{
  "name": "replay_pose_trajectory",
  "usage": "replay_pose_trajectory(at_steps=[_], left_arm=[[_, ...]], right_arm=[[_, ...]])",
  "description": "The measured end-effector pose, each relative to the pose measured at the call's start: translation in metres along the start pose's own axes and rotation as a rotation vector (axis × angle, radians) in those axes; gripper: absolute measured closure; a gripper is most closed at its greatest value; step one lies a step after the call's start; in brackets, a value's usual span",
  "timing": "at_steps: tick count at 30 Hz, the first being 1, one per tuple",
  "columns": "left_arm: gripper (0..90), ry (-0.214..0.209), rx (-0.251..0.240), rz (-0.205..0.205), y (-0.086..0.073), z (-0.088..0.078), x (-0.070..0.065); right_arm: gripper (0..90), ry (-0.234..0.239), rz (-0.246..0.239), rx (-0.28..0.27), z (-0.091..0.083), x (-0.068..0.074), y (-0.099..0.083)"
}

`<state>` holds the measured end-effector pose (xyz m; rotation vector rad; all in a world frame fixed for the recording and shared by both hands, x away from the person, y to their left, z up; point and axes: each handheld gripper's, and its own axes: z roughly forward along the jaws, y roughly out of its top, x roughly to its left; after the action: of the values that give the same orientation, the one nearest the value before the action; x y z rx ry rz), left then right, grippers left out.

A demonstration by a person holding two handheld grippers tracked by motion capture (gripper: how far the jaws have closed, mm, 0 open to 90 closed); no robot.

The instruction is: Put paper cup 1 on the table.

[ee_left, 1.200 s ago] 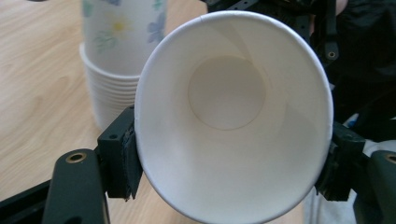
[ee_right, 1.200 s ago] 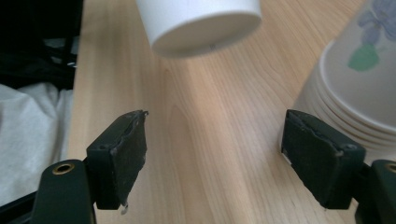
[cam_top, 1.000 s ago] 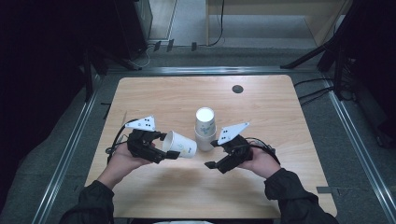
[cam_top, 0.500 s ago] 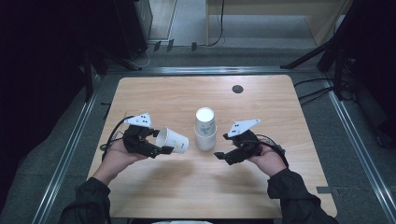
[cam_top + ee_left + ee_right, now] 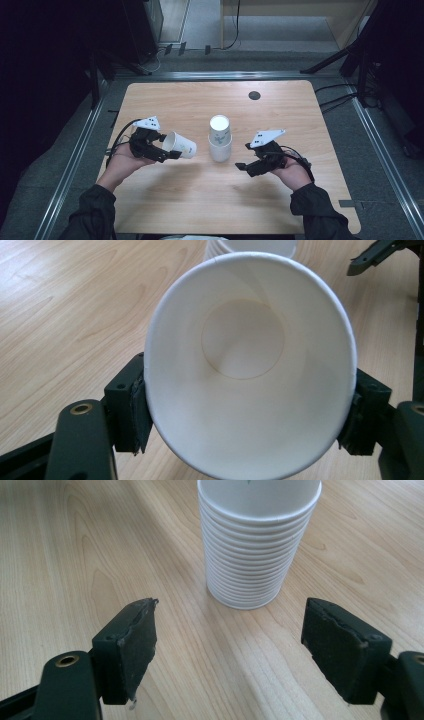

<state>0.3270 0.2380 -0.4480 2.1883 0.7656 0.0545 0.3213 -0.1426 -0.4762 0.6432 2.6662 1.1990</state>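
The left tool (image 5: 170, 154) pinches a single white paper cup (image 5: 179, 145) by its rim, one pad on each side; the cup lies on its side in the air above the table (image 5: 165, 102), with its mouth toward the left hand (image 5: 122, 160); a stack of paper cups (image 5: 220, 139) stands upright near the middle of the table, between both tools; the right tool (image 5: 244, 156) is spread wide with nothing between its pads, near the stack but apart from it.
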Motion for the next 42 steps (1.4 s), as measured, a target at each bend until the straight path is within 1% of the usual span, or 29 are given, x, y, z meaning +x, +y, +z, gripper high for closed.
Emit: replay_pose_trajectory(at_steps=[2, 5, 7, 12, 16, 23, 24, 28, 30, 32, 35, 39, 42], left_arm=[[25.1, 0.014, 0.008, -0.008, -0.001, -0.002, 0.005], [25.1, 0.026, 0.004, -0.025, -0.003, -0.006, 0.009], [25.1, 0.036, 0.001, -0.032, -0.004, -0.008, 0.011], [25.1, 0.069, 0.014, -0.044, -0.009, -0.012, 0.018], [25.1, 0.095, 0.025, -0.07, -0.014, -0.015, 0.025], [25.1, 0.147, 0.058, -0.116, -0.021, -0.022, 0.037], [25.1, 0.156, 0.065, -0.113, -0.022, -0.022, 0.038], [25.1, 0.18, 0.088, -0.149, -0.026, -0.028, 0.045], [25.1, 0.199, 0.111, -0.156, -0.028, -0.03, 0.048], [25.1, 0.209, 0.125, -0.167, -0.029, -0.033, 0.05], [25.1, 0.253, 0.153, -0.162, -0.03, -0.036, 0.052], [25.1, 0.304, 0.211, -0.179, -0.035, -0.04, 0.058], [25.1, 0.314, 0.22, -0.208, -0.038, -0.043, 0.062]], right_arm=[[22.5, 0.012, -0.005, -0.008, -0.001, 0.0, -0.002], [22.5, 0.008, -0.016, -0.009, -0.002, 0.001, -0.002], [22.5, 0.005, -0.011, -0.005, -0.002, 0.0, -0.003], [22.5, -0.008, -0.004, 0.0, -0.002, -0.004, -0.005], [22.5, -0.01, 0.002, 0.0, -0.004, -0.005, -0.005], [22.5, -0.004, -0.012, 0.019, -0.002, -0.003, -0.005], [22.4, -0.003, -0.015, 0.02, -0.001, -0.003, -0.005], [22.4, -0.003, -0.017, 0.018, -0.001, -0.003, -0.005], [22.4, -0.003, -0.015, 0.023, -0.001, -0.003, -0.005], [22.4, -0.003, -0.015, 0.024, 0.0, -0.003, -0.005], [22.4, -0.003, -0.018, 0.022, 0.0, -0.003, -0.005], [22.4, 0.0, -0.02, 0.026, 0.0, -0.003, -0.005], [22.4, 0.0, -0.02, 0.029, 0.001, -0.003, -0.005]])
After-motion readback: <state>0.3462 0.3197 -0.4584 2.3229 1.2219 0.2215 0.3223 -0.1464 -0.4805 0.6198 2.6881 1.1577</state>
